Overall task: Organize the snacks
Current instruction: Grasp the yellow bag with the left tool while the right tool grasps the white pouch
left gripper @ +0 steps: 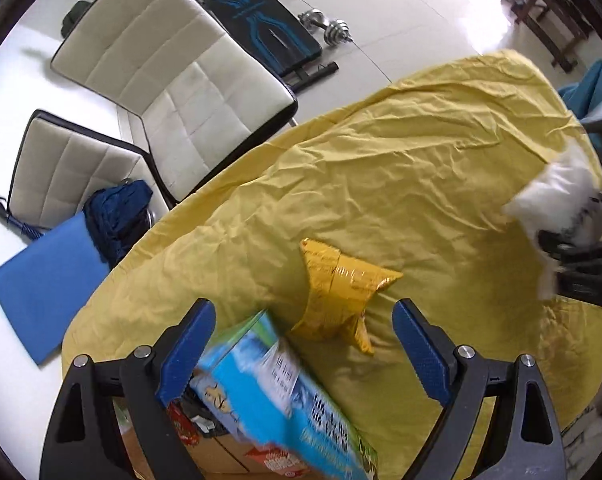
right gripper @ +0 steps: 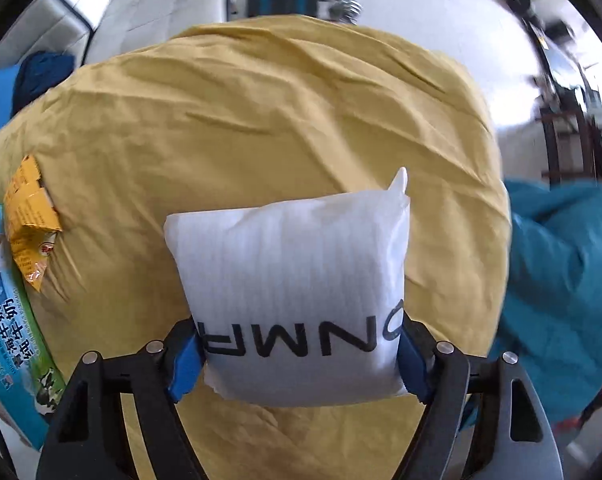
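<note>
A crinkled gold snack packet (left gripper: 341, 292) lies on the yellow cloth (left gripper: 381, 168), just ahead of my left gripper (left gripper: 305, 344). Its blue pads stand wide apart, open and touching nothing. Under the left finger a blue and green milk carton (left gripper: 285, 400) leans out of a cardboard box (left gripper: 221, 452) that also holds red packets. My right gripper (right gripper: 299, 360) is shut on a white padded pouch (right gripper: 293, 272) with black letters, both pads pressed into its sides above the cloth (right gripper: 261, 120). The gold packet (right gripper: 29, 220) and carton (right gripper: 9, 320) sit at that view's left edge.
Two white padded chairs (left gripper: 173, 80) stand beyond the table's left edge. A blue mat (left gripper: 45, 280) and a dark blue bag (left gripper: 117, 216) lie beside them. Dumbbells (left gripper: 325, 26) and a bench sit on the floor farther off. Teal fabric (right gripper: 561, 280) is heaped to the right.
</note>
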A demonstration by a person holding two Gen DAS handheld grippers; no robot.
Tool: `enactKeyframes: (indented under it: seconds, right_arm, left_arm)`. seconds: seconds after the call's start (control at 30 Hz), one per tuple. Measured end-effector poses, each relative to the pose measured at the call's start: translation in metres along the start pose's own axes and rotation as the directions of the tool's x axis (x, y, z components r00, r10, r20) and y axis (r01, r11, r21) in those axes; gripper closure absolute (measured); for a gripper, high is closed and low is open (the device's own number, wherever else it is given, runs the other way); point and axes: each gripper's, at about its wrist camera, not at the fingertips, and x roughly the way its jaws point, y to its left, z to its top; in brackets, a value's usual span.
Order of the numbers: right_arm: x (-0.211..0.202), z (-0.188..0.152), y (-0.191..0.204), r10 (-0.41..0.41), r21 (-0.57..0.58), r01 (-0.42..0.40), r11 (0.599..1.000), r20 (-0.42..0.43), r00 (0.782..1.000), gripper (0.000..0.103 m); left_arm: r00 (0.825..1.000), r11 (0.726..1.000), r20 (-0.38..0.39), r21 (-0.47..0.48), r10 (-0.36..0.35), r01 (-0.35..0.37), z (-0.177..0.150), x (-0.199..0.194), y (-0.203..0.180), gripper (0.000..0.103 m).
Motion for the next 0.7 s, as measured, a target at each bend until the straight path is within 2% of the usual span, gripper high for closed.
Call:
enactKeyframes:
  seconds: [0.1, 0.27, 0.33, 0.37, 0.4, 0.47, 0.57, 0.7]
  right_arm:
    - [0.003, -0.021, -0.034, 0.062, 0.077, -0.060, 0.995, -0.024, 0.998, 0.022]
    - [0.009, -0.043, -0.055, 0.068, 0.093, -0.063, 0.994, -0.048, 0.997, 0.022]
    - [0.013, -0.045, -0.058, 0.074, 0.105, -0.068, 0.992, -0.051, 0.996, 0.022]
    - [0.014, -0.044, -0.059, 0.077, 0.108, -0.071, 0.992, -0.051, 0.996, 0.022]
    - [0.015, -0.050, -0.061, 0.086, 0.119, -0.080, 0.990, -0.049, 0.995, 0.023]
    - [0.024, -0.054, -0.063, 0.104, 0.121, -0.098, 0.988, -0.044, 0.994, 0.023]
    - [0.032, -0.067, -0.058, 0.156, 0.137, -0.149, 0.979, -0.041, 0.987, 0.023]
    - [0.037, -0.065, -0.051, 0.157, 0.145, -0.150, 0.978, -0.036, 0.987, 0.023]
  left_arm:
    - [0.996, 0.999, -0.086, 0.044, -0.003, 0.007, 0.011, 0.028, -0.012, 0.012]
    - [0.972, 0.996, -0.234, 0.092, 0.007, 0.014, 0.016, 0.076, -0.026, 0.012]
    - [0.966, 0.997, -0.259, 0.072, -0.010, 0.030, 0.016, 0.086, -0.027, 0.012]
    - [0.964, 0.998, -0.264, 0.052, -0.023, 0.038, 0.016, 0.088, -0.026, 0.017]
    - [0.964, 0.998, -0.261, 0.026, -0.045, 0.054, 0.016, 0.089, -0.026, 0.031]
    - [0.963, 0.994, -0.249, -0.041, -0.106, 0.099, 0.013, 0.086, -0.023, 0.047]
    - [0.957, 0.970, -0.192, -0.150, -0.217, 0.190, 0.007, 0.074, -0.020, 0.052]
    - [0.954, 0.953, -0.152, -0.204, -0.259, 0.226, -0.001, 0.071, -0.025, 0.052]
